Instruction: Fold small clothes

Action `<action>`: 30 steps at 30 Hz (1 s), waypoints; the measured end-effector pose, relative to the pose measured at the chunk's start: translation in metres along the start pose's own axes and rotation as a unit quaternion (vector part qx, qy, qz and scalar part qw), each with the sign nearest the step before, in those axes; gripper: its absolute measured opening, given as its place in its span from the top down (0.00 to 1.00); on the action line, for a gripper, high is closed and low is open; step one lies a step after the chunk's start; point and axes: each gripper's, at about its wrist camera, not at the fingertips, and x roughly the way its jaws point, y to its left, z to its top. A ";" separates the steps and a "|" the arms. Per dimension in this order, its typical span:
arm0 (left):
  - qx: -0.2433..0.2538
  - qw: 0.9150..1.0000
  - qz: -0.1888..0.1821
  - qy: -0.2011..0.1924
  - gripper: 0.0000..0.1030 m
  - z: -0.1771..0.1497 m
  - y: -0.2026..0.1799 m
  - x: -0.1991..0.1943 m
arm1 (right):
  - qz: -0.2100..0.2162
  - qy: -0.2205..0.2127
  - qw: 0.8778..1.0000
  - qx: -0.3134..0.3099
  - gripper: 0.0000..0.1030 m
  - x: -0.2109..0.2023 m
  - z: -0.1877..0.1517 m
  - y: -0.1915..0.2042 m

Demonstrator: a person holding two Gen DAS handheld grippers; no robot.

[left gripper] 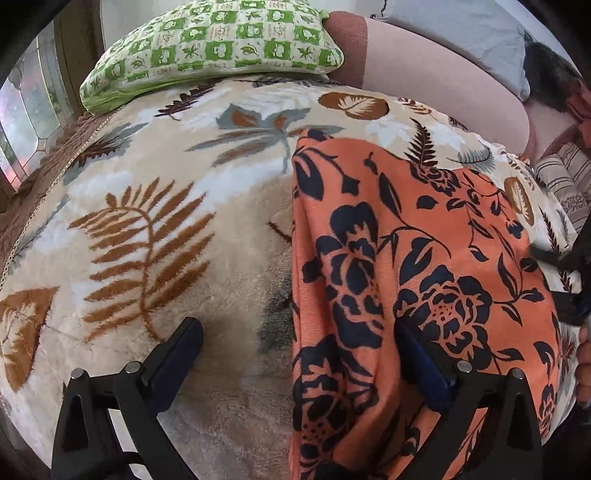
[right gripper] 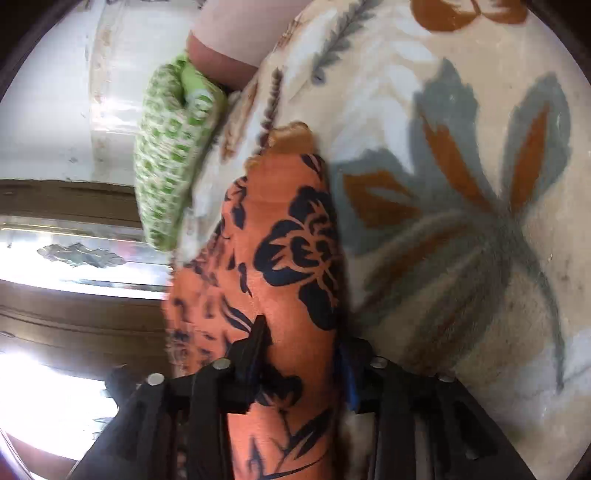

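Observation:
An orange garment with a dark navy flower print [left gripper: 413, 266] lies on a cream leaf-pattern blanket [left gripper: 155, 229]. My left gripper [left gripper: 295, 343] is open wide just above it; its left finger [left gripper: 181, 347] is over the blanket and its right finger [left gripper: 421, 354] is over the garment's left edge. In the right wrist view my right gripper [right gripper: 301, 350] is shut on a bunched fold of the same garment [right gripper: 295, 251], which is lifted off the blanket [right gripper: 461, 221]. The right gripper also shows at the right edge of the left wrist view [left gripper: 569, 266].
A green and white checked pillow [left gripper: 214, 48] lies at the blanket's far edge, also in the right wrist view [right gripper: 173, 155]. A pinkish bolster [left gripper: 436, 81] and grey cushion [left gripper: 461, 29] lie behind. A window [left gripper: 26, 110] is at the left.

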 end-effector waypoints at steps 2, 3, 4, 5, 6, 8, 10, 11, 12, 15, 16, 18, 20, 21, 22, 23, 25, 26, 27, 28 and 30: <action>0.000 1.000 0.000 0.001 0.00 0.001 -0.001 0.000 | -0.001 -0.025 1.000 -0.014 0.27 -0.014 0.006 0.009; 0.000 1.000 0.001 0.001 0.00 0.002 -0.002 0.001 | -0.002 -0.039 0.999 -0.015 0.25 -0.016 0.013 0.012; -0.001 1.000 0.000 0.001 0.00 0.001 -0.002 0.002 | 0.002 -0.041 0.999 -0.003 0.24 -0.012 0.022 0.010; -0.002 1.000 -0.001 0.001 0.00 0.001 -0.002 0.004 | 0.007 -0.025 1.000 0.016 0.24 0.003 0.034 0.006; -0.005 1.000 -0.003 0.003 0.00 0.001 0.000 0.004 | 0.005 -0.003 1.000 0.026 0.25 0.013 0.038 -0.003; -0.005 1.000 -0.004 0.004 0.00 0.001 0.000 0.004 | -0.008 0.004 1.000 0.022 0.72 0.029 0.048 0.002; -0.004 1.000 -0.003 0.002 0.00 0.001 0.001 0.004 | -0.038 -0.033 0.996 -0.067 0.72 0.017 0.040 0.042; -0.005 1.000 -0.002 0.002 0.00 0.001 0.000 0.005 | -0.060 -0.049 0.992 -0.100 0.73 0.016 0.036 0.055; -0.006 1.000 -0.003 0.003 0.00 0.001 -0.001 0.006 | -0.083 -0.039 0.991 -0.096 0.73 0.024 0.036 0.052; -0.003 1.000 0.012 0.006 0.00 0.003 -0.005 -0.001 | -0.070 -0.010 0.997 -0.027 0.60 0.034 0.038 0.015; 0.003 1.000 0.018 -0.002 0.00 0.003 -0.006 -0.008 | -0.058 -0.017 0.998 -0.021 0.41 0.013 0.031 0.011; 0.004 1.000 0.020 -0.017 0.01 0.002 -0.006 -0.021 | -0.074 -0.047 0.995 -0.050 0.21 -0.012 0.021 0.026; -0.009 0.999 0.012 -0.038 0.01 -0.003 0.000 -0.040 | -0.088 -0.077 0.989 -0.090 0.21 -0.040 0.000 0.044; -0.015 0.999 0.011 -0.043 0.01 -0.006 0.004 -0.047 | -0.083 -0.083 0.988 -0.098 0.21 -0.051 -0.005 0.048; -0.026 0.999 0.006 -0.046 0.01 -0.012 0.010 -0.057 | -0.073 -0.085 0.988 -0.105 0.21 -0.055 -0.010 0.060; -0.042 0.998 -0.014 -0.049 0.01 -0.021 0.018 -0.067 | -0.052 -0.078 0.989 -0.117 0.21 -0.062 -0.024 0.071; -0.079 0.994 -0.068 -0.043 0.01 -0.036 0.034 -0.078 | -0.025 -0.052 0.989 -0.140 0.21 -0.068 -0.044 0.089; -0.096 0.991 -0.091 -0.034 0.01 -0.043 0.041 -0.078 | -0.019 -0.039 0.987 -0.152 0.21 -0.059 -0.051 0.099; -0.110 0.987 -0.116 -0.024 0.02 -0.050 0.047 -0.075 | -0.011 -0.025 0.986 -0.167 0.21 -0.057 -0.060 0.103; -0.121 0.984 -0.132 -0.016 0.07 -0.055 0.050 -0.071 | -0.004 -0.009 0.984 -0.179 0.21 -0.050 -0.068 0.105; -0.151 0.973 -0.169 0.042 0.51 -0.068 0.055 -0.042 | -0.027 0.028 0.984 -0.173 0.21 -0.025 -0.075 0.092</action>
